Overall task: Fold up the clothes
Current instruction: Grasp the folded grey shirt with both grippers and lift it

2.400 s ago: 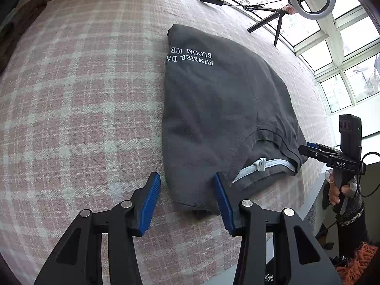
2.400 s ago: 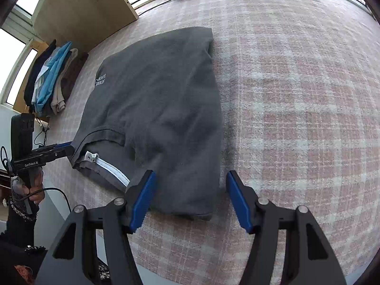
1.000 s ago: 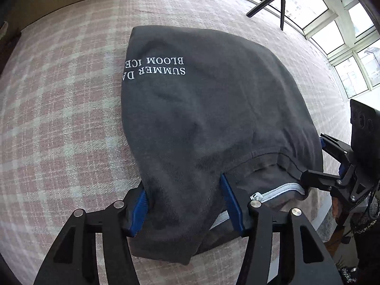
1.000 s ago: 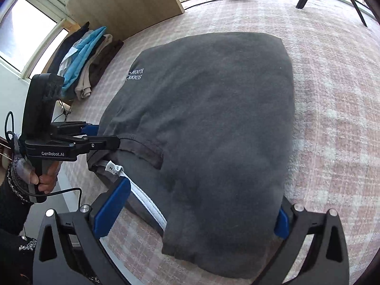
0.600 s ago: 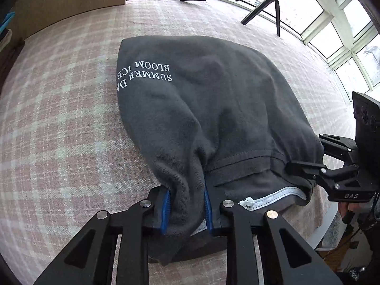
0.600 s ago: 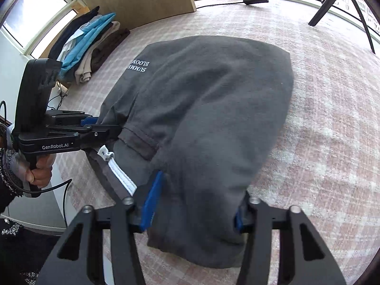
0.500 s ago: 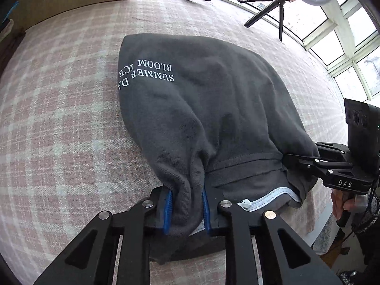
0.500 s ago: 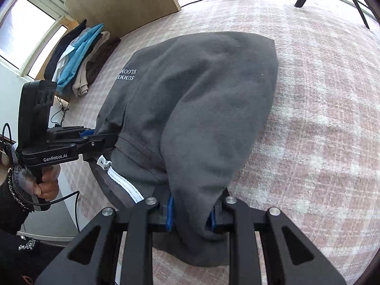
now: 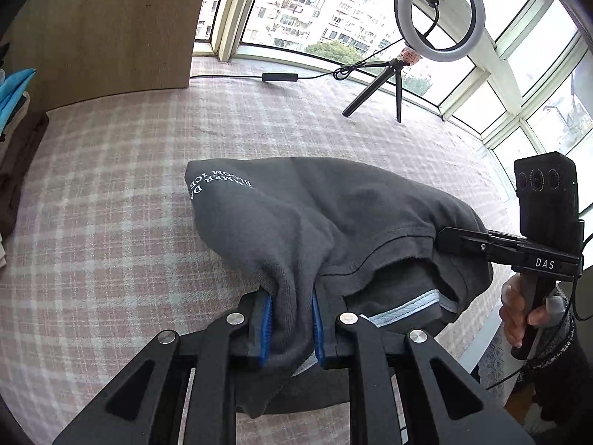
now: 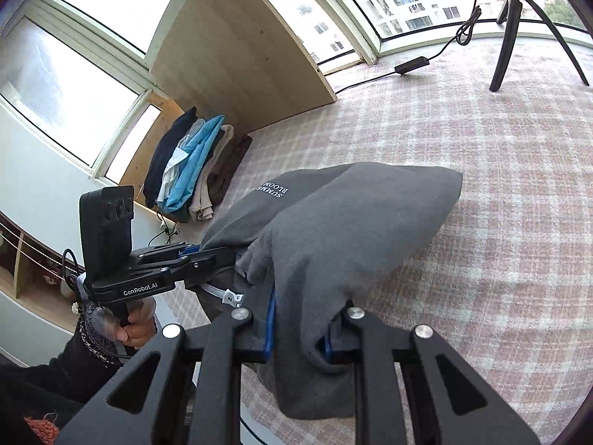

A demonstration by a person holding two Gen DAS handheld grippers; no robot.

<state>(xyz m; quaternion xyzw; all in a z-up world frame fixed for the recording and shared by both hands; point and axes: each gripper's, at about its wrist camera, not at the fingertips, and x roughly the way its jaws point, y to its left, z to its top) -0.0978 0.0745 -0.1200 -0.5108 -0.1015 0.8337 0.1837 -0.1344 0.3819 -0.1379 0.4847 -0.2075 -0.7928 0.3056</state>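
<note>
On the pink plaid surface (image 9: 111, 230), the dark grey T-shirt (image 9: 296, 215) lies folded, its near edge lifted clear. Both the left gripper (image 9: 291, 320) and the right gripper (image 10: 300, 328) are clamped on bunched cloth at that edge, well apart from the ring light tripod (image 9: 396, 74) and the stacked clothes (image 10: 192, 170).

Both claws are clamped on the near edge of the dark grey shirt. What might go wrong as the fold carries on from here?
1. The left claw and right claw each pinch a bunched wad of the dark grey shirt, so layers may slip out unevenly.
2. The fabric sags loosely between the two grips, so the fold could land creased on the checked cloth.
</note>
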